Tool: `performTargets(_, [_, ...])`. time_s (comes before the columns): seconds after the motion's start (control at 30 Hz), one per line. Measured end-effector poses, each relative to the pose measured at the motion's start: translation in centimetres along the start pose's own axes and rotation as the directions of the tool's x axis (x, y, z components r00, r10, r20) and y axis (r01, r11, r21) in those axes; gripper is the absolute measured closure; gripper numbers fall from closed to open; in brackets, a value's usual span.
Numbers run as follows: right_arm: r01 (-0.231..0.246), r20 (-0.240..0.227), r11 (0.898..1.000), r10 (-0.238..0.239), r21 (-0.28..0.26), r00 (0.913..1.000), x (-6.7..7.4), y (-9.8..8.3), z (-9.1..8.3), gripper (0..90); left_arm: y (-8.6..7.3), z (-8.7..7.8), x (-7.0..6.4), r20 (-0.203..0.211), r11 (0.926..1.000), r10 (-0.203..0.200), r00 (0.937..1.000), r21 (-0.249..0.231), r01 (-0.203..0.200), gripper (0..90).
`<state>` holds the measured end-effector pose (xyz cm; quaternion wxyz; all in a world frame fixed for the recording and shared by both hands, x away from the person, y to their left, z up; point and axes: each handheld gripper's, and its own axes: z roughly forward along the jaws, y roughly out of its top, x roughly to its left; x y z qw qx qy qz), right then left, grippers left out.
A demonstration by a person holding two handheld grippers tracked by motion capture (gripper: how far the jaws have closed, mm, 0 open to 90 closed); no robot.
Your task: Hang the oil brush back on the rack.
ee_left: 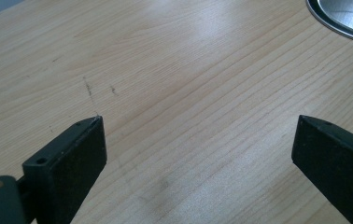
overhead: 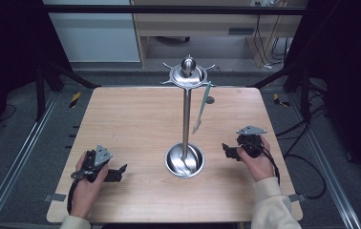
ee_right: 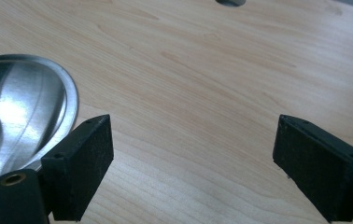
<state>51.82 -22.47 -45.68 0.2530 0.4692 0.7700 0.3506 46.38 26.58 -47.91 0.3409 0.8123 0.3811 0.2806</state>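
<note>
Left gripper: black body, grey three-cornered plate on top, black cable trailing back past the wrist. Jaws are flat black blocks with matte pads, a small screw hole near each tip, and a brass-ringed hole behind one jaw. Right gripper: same black build, grey plate, black cable looping behind. Cream sleeve behind it, on the right forearm.

One steel rack stand, one utensil hanging, two grippers: left, right.
</note>
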Motion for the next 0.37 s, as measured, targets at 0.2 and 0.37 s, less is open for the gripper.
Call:
performTargets(0.2, [-0.019,-0.017,1.0,0.019,0.01,0.9997,-0.3,-1.3,1.2,13.5,0.0,0.0,0.0,-0.001,1.0,-0.001,1.0,-0.002,0.001,2.8])
performTargets(0.37, [-0.03,-0.029,0.999,0.031,0.033,0.9991,-0.4,-1.8,1.7,13.5,0.0,0.0,0.0,-0.002,1.0,-0.001,1.0,-0.001,0.001,2.8])
